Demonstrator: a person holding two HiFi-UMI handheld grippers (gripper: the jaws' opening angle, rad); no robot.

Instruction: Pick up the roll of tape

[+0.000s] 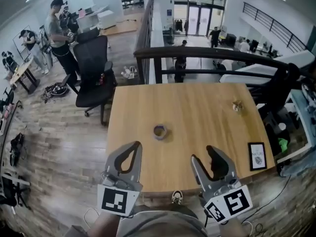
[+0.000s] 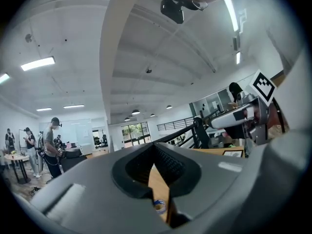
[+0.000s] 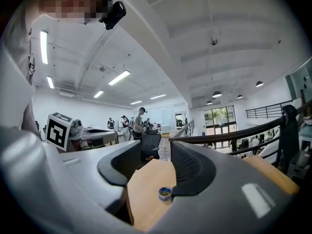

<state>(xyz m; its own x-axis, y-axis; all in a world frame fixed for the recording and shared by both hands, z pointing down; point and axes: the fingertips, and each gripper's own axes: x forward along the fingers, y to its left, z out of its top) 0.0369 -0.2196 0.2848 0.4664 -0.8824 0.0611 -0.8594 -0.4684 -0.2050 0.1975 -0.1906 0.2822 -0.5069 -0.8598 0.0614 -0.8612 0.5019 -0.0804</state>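
Roll of tape (image 1: pixel 159 131): lies flat on the wooden table (image 1: pixel 197 107), left of centre. It is ahead of both tools, well apart from each, and nothing touches it.
Left gripper (image 1: pixel 133 147): clenched, with its tips together and nothing between them. It hovers over the table's near edge, and the tape shows through the slit in its own view.
Right gripper (image 1: pixel 204 154): released, with its jaws spread and empty. It also hovers at the near edge, to the right of the tape's line.
Risk, grasp: the roll is a low ring on smooth wood. Jaws coming in too high would likely skim its top, and a one-sided touch would likely push it away instead of trapping it.
Risk, tool choice: the clenched left tool would only knock the roll unless it opens first. The right tool must cross leftward to line up.
Risk, tilt: gripping the rim off-centre could let the ring swing or slip out on the lift.
Edges: the tape sits well inside the table's left edge, so a short slide should not drop it.
Open room: bare wood surrounds the roll. A framed card (image 1: pixel 257 156) and a small object (image 1: pixel 237 105) lie far off to the right. A dark railing (image 1: pixel 217 58) runs beyond the far edge and an office chair (image 1: pixel 94 68) stands off the left corner, both clear of the reach.
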